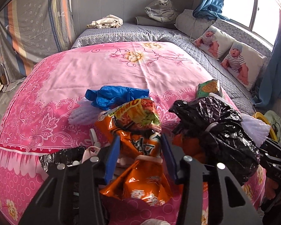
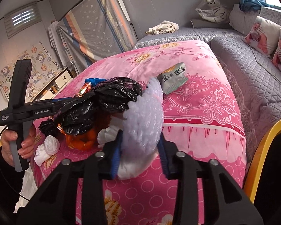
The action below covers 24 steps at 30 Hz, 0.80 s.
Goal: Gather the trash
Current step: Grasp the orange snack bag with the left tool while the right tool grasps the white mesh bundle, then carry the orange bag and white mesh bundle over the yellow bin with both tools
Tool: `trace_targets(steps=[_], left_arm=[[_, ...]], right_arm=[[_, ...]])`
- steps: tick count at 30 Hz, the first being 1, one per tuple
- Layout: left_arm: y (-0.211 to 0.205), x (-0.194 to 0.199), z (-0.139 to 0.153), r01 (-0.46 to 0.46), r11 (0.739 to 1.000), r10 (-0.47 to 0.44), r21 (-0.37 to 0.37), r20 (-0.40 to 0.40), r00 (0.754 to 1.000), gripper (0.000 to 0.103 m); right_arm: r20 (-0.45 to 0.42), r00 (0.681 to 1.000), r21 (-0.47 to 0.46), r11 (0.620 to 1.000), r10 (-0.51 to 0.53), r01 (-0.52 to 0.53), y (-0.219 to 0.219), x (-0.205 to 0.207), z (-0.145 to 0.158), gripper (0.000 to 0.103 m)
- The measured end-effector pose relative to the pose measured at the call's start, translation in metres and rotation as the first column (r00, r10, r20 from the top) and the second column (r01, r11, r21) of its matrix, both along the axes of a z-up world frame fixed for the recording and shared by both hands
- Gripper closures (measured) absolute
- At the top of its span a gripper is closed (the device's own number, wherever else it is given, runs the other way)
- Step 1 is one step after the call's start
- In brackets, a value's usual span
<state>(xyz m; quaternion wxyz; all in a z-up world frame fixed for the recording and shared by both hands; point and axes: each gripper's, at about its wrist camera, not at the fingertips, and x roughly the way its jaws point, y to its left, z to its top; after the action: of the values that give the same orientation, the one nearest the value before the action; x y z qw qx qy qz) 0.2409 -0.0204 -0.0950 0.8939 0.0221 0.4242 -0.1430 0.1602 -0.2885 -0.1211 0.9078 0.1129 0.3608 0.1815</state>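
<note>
A bed with a grey quilted cover fills the far side of the room, and on its near part lies a pink flowered quilt on which the rubbish sits in a loose heap. Along the right edge, under the window, two pillows printed with a baby lean against the wall, and a plush white tiger in clear plastic sits at the far end.

On the near right of the heap a crumpled black plastic bag bulks over the rest. Just left of it an orange noodle wrapper stands crumpled, and the left tongs are clenched on it, a blue pad pressed to either side. Beyond that wrapper lies a blue plastic bag on a piece of white foam netting. Farther right a green snack packet lies flat on the quilt, apart from the heap.

The right tongs grasp a second piece of white foam netting, which bulges up between their pads beside the black bag. At the near left a knotted white wad, perhaps tissue, rests on the quilt. A hand grips the handle of the left tool. A yellow rim curves in at the near right
</note>
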Motion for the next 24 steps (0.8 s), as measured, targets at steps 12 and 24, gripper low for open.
trace_targets(steps=[12,24], left_arm=[[0.017,-0.027,0.024,-0.020,0.993,0.030,-0.120,0.076,0.997,0.062],[0.045,-0.079,0.055,-0.038,0.940,0.129,-0.338,0.251,0.959,0.063]], right_arm=[[0.102,0.995,0.036,0.999,-0.021,0.017,-0.005,-0.026,0.029,0.090],[0.231,0.964,0.092,0.989,-0.131,0.112,-0.019,-0.072,0.060,0.090]])
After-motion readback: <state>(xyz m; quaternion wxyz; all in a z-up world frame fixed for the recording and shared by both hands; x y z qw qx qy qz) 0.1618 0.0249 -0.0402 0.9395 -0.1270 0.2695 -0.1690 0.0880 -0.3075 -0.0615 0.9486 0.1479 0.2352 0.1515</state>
